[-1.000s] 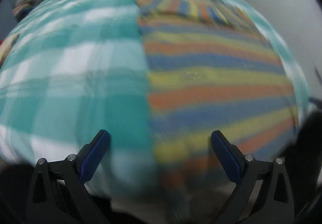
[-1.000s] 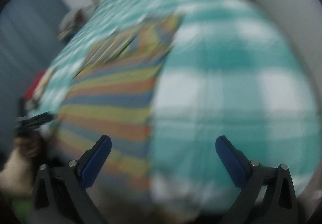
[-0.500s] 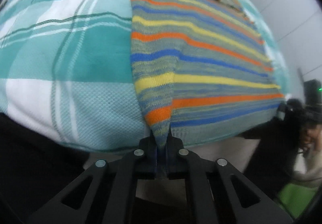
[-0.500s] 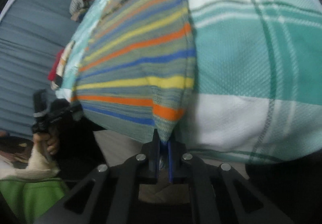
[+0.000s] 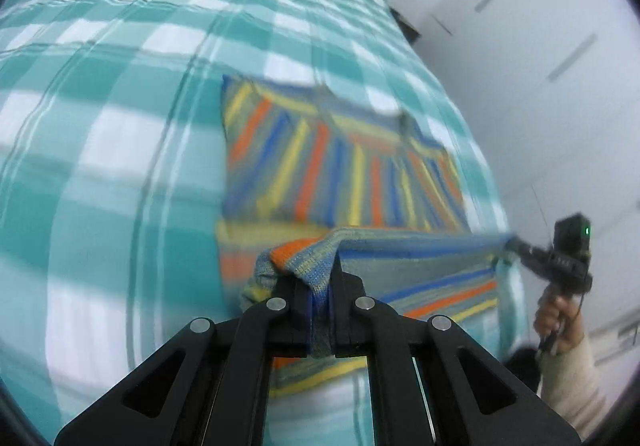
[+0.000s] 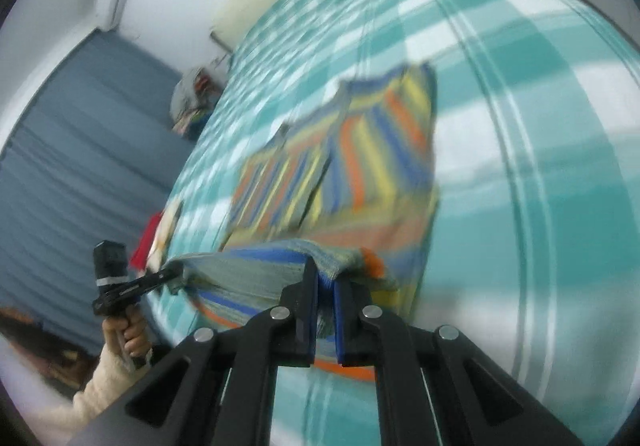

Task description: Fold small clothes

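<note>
hem lifted off bed since earlier; both jaws clamped on striped sweater (image 5: 344,165); blurred.

Left black two-finger gripper (image 5: 320,298) and right black two-finger gripper (image 6: 326,306) both clamped on the striped knitted garment's (image 5: 332,181) lifted hem

Motion blurs the striped sweater (image 5: 344,173) and checked bedspread (image 5: 120,125). Its pinched hem hides both grippers' fingertips. The clothes pile (image 6: 192,101) by the curtain is unreadable.
</note>
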Action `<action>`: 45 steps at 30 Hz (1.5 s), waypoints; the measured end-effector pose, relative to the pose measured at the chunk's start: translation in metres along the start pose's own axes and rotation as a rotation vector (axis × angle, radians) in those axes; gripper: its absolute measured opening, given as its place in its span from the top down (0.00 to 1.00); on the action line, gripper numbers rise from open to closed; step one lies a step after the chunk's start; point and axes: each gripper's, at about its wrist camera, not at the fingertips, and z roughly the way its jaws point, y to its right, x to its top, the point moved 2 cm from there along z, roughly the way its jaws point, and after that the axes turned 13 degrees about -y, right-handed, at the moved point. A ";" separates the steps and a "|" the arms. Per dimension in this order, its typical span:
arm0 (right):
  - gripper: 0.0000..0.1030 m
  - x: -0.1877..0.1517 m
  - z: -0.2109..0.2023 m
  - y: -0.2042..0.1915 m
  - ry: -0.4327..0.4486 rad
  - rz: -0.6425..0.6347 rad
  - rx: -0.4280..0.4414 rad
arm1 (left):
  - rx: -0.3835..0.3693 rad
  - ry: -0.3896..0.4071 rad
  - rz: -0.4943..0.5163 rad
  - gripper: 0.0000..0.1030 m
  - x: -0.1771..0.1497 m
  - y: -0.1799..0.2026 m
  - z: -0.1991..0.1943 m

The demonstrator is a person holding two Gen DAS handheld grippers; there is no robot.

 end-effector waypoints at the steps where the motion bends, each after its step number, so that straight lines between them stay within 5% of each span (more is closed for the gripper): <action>1: 0.94 0.014 0.006 0.001 -0.005 0.007 0.007 | -0.010 0.002 -0.014 0.97 0.014 -0.003 0.005; 10: 0.91 0.137 0.057 0.043 -0.010 0.150 0.062 | -0.007 -0.007 -0.135 0.89 0.120 -0.030 0.062; 12: 0.85 0.164 0.067 0.059 0.052 0.177 0.122 | -0.001 0.021 -0.261 0.85 0.139 -0.055 0.070; 13: 0.72 0.172 0.068 0.069 0.112 0.220 0.134 | -0.029 0.026 -0.301 0.85 0.141 -0.062 0.070; 15: 0.66 0.176 0.058 0.089 0.249 0.311 0.177 | -0.093 0.048 -0.373 0.83 0.141 -0.077 0.061; 16: 0.66 0.174 0.049 0.095 0.308 0.338 0.191 | -0.077 0.059 -0.364 0.78 0.140 -0.077 0.055; 18: 0.66 0.171 0.034 0.093 0.338 0.314 0.153 | 0.018 0.106 -0.290 0.36 0.134 -0.070 0.036; 19: 0.66 0.170 0.026 0.086 0.334 0.265 0.102 | 0.066 0.134 -0.258 0.29 0.132 -0.066 0.027; 22: 0.66 0.164 0.023 0.049 0.213 0.087 -0.031 | 0.114 0.148 -0.208 0.24 0.127 -0.061 0.012; 26: 0.66 0.149 0.070 0.002 -0.097 -0.046 -0.194 | 0.141 0.042 -0.140 0.24 0.098 -0.050 0.014; 28: 0.64 0.135 0.080 -0.010 -0.152 -0.089 -0.248 | 0.144 -0.024 -0.080 0.23 0.070 -0.042 0.018; 30: 0.52 0.110 0.078 -0.020 -0.172 -0.139 -0.234 | 0.141 -0.092 -0.025 0.23 0.037 -0.036 0.024; 31: 0.44 0.097 0.073 -0.022 -0.173 -0.152 -0.224 | 0.148 -0.118 0.003 0.23 0.022 -0.033 0.027; 34: 0.43 0.054 0.070 -0.026 -0.195 -0.198 -0.205 | 0.201 -0.153 0.074 0.25 -0.005 -0.023 0.043; 35: 0.44 0.050 0.074 -0.023 -0.208 -0.203 -0.216 | 0.220 -0.155 0.086 0.33 -0.007 -0.022 0.049; 36: 0.45 0.051 0.080 -0.017 -0.223 -0.203 -0.238 | 0.228 -0.163 0.094 0.58 -0.008 -0.021 0.057; 37: 0.63 0.050 0.085 -0.008 -0.237 -0.196 -0.257 | 0.236 -0.172 0.100 0.76 -0.008 -0.021 0.061; 38: 0.96 0.047 0.094 -0.002 -0.256 -0.184 -0.251 | 0.249 -0.187 0.112 0.94 -0.007 -0.021 0.066; 45: 0.97 0.029 0.058 0.001 -0.256 -0.123 -0.175 | 0.191 -0.229 0.202 0.96 -0.015 -0.023 0.044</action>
